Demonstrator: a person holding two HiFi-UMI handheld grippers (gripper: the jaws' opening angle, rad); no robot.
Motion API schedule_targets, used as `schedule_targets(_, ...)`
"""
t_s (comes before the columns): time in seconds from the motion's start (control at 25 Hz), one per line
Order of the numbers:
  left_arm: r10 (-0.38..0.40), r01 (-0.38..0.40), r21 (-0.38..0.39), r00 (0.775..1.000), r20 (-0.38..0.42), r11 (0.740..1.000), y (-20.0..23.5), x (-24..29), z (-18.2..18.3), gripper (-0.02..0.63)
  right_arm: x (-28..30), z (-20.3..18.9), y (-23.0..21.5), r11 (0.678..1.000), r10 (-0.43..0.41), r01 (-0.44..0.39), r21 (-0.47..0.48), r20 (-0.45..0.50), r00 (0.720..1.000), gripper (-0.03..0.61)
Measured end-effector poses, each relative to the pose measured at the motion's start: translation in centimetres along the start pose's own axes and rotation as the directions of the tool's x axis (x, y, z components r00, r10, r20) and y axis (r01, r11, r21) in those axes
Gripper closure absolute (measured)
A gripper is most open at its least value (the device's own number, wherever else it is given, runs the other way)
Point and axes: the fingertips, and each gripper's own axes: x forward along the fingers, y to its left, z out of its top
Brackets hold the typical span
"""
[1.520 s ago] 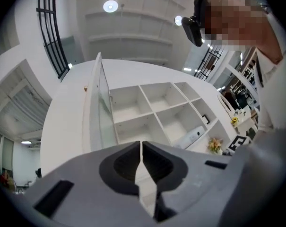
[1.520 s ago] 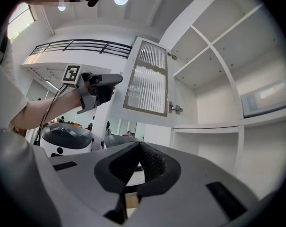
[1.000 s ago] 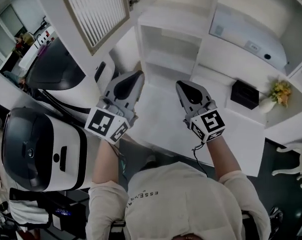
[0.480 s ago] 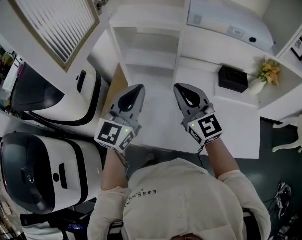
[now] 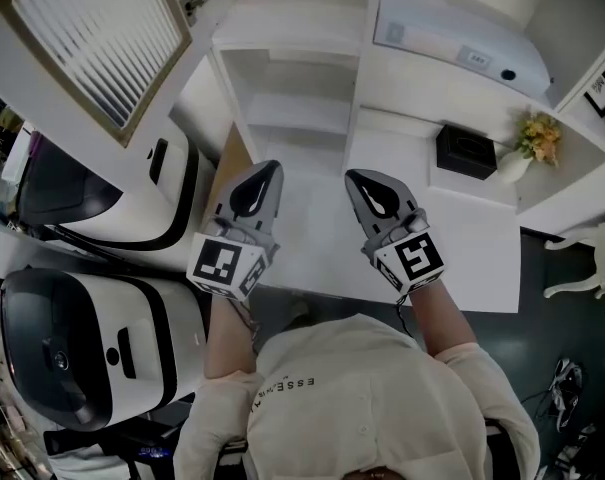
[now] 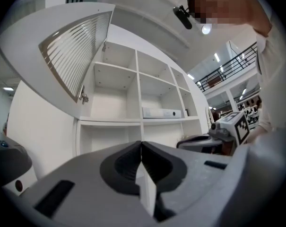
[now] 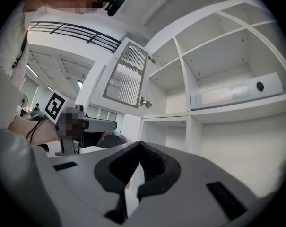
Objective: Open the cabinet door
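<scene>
The cabinet door (image 5: pixel 97 38) is standing swung wide at upper left, clear of the shelf unit (image 5: pixel 302 68) (the opening looks done). It is looking like a stiff, light slatted panel, best taken by its free edge. The left gripper (image 5: pixel 266 170) and right gripper (image 5: pixel 360 178) are hovering over the worktop (image 5: pixel 472 258), jaws together, holding nothing.

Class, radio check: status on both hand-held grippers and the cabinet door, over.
Left hand-held gripper shut, empty. Right hand-held gripper shut, empty. Cabinet door wide open. Nothing in the way.
</scene>
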Motion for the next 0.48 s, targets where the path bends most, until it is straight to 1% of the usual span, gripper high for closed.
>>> schedule_targets(0.08,-0.001,0.001,0.010,1.000,-0.022,1.000,0.00,0.20,-0.31,0.611,0.06,-0.38,0.02,1.000,-0.008,0.008,-0.005,-0.014,1.000,0.565)
schedule_targets(0.24,-0.009,0.009,0.021,1.000,-0.025,1.000,-0.27,0.14,-0.37,0.611,0.17,-0.82,0.10,1.000,-0.016,0.016,-0.004,-0.032,0.999,0.565)
schedule_targets(0.48,0.010,-0.009,0.027,1.000,-0.030,1.000,0.10,-0.44,-0.52,0.611,0.29,-0.89,0.29,1.000,-0.024,0.025,0.006,-0.034,0.999,0.565)
